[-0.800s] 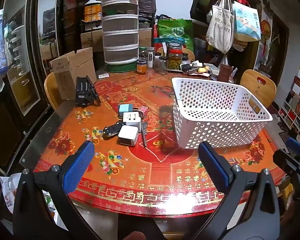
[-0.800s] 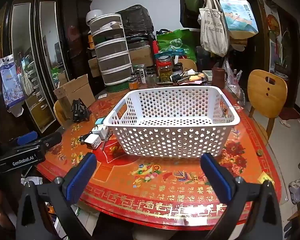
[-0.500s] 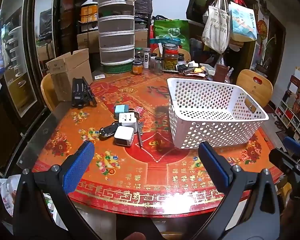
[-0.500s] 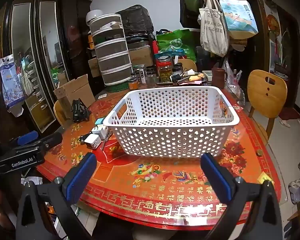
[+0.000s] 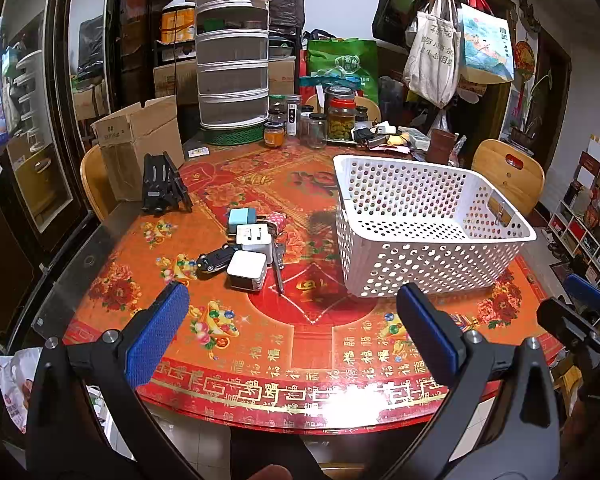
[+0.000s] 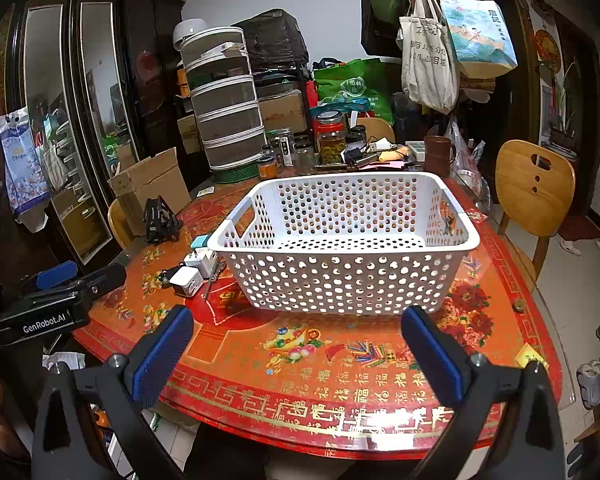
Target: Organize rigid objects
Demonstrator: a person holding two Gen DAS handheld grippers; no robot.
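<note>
A white perforated basket (image 5: 432,236) (image 6: 346,278) stands empty on the red patterned table. Left of it lies a small pile: two white charger cubes (image 5: 247,270) (image 6: 186,280), a light blue plug (image 5: 242,218), a black car key (image 5: 216,259), a pink patterned item (image 5: 277,221) and a metal pen-like rod (image 5: 278,270). My left gripper (image 5: 292,318) is open and empty, held above the table's near edge, short of the pile. My right gripper (image 6: 296,336) is open and empty in front of the basket.
A black folded stand (image 5: 162,184), a cardboard box (image 5: 140,148), a stacked drawer tower (image 5: 233,64) and several jars (image 5: 340,120) crowd the table's far side. Wooden chairs (image 6: 534,192) stand around it. The left gripper body (image 6: 56,304) shows at the right wrist view's left.
The left gripper has drawn back a little and shifted, so the pile and basket sit slightly farther off. The right gripper has barely moved. Both stay open.
</note>
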